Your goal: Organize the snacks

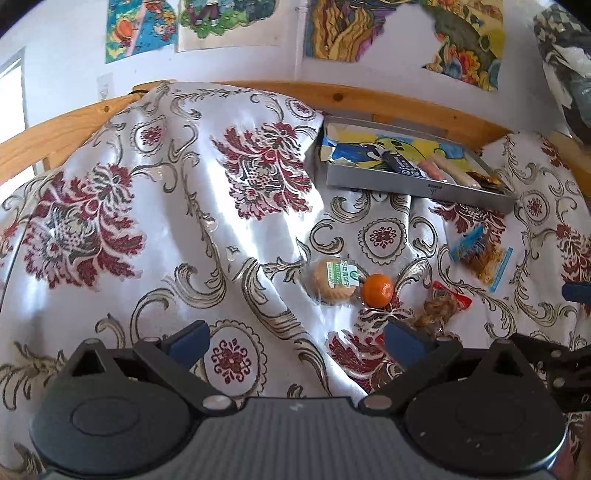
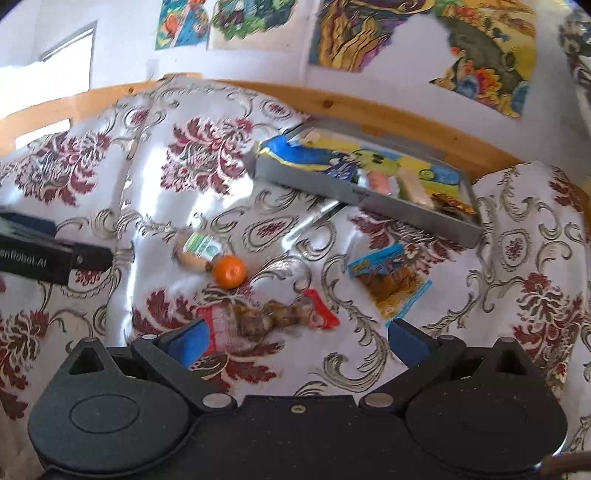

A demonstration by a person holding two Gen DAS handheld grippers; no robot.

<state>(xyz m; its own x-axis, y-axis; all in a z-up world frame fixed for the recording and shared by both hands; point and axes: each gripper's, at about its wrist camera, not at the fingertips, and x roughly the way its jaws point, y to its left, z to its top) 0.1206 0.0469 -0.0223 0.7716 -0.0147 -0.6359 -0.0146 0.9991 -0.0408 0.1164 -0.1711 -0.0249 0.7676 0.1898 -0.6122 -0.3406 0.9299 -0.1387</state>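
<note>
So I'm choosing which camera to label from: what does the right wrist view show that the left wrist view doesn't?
Only the right wrist view shows the red-ended snack packet whole, between the open right tool fingers. Only the left wrist view shows the open left tool over bare cloth. Both show the grey box, the orange, the wrapped biscuit and the blue-edged packet.

White satin cloth (image 1: 192,236) with maroon flowers and grey scrolls, rumpled, wooden rail (image 1: 369,98) along its far edge, white wall (image 1: 66,74) behind, colourful paper pictures (image 1: 347,29) stuck on it
</note>
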